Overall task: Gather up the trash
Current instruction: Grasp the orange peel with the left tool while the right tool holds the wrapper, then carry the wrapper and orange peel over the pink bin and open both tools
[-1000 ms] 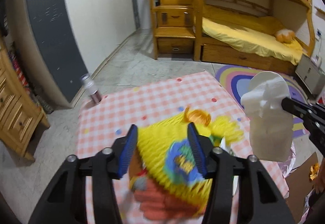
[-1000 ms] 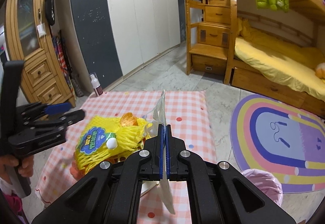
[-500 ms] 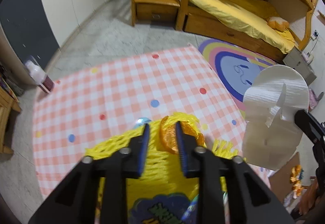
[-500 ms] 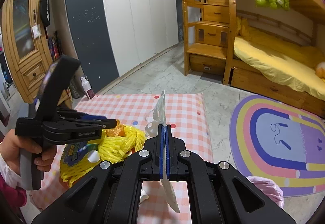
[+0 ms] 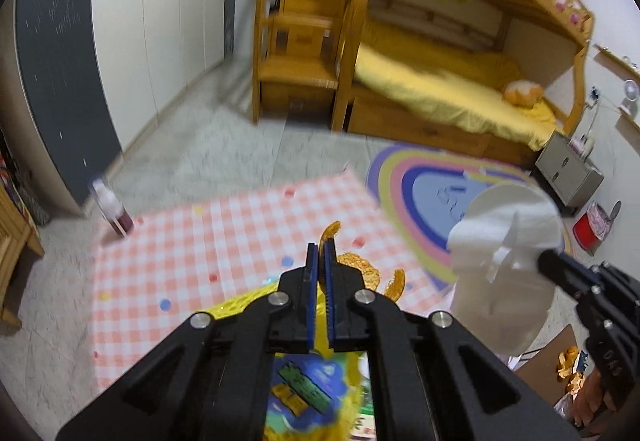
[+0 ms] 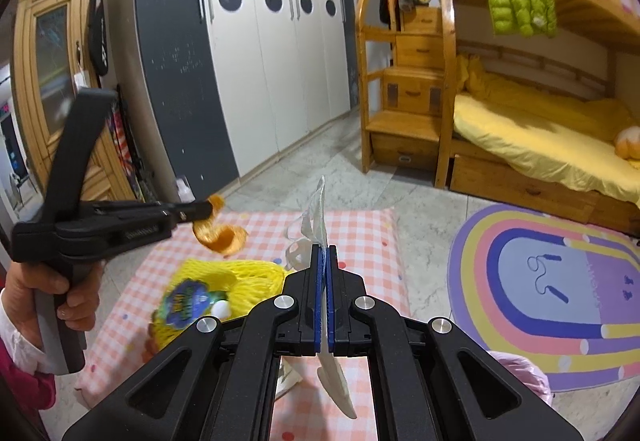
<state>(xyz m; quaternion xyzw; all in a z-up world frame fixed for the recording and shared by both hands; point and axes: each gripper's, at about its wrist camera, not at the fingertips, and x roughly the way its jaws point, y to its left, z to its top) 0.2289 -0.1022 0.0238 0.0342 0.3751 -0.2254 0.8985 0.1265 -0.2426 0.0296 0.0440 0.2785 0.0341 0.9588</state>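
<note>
My left gripper (image 5: 320, 247) is shut on an orange peel (image 5: 360, 269) and holds it in the air above the checked table; the peel also shows in the right wrist view (image 6: 218, 229). My right gripper (image 6: 323, 249) is shut on a white paper plate with a tissue (image 6: 316, 209), held edge-on; the plate shows in the left wrist view (image 5: 506, 261) to the right. A yellow mesh bag with a blue label (image 6: 216, 289) lies on the pink checked tablecloth (image 6: 360, 233) below both grippers.
A small spray bottle (image 5: 112, 209) stands at the table's far left corner. A pink bag (image 6: 520, 373) sits low at the right, beside a rainbow rug (image 6: 560, 281). A cardboard box with peel (image 5: 568, 361) lies at the right. Wardrobes and a bunk bed stand behind.
My left gripper has shut on the orange peel and lifted it off the mesh bag. My right gripper has kept hold of the plate, nearly still.
</note>
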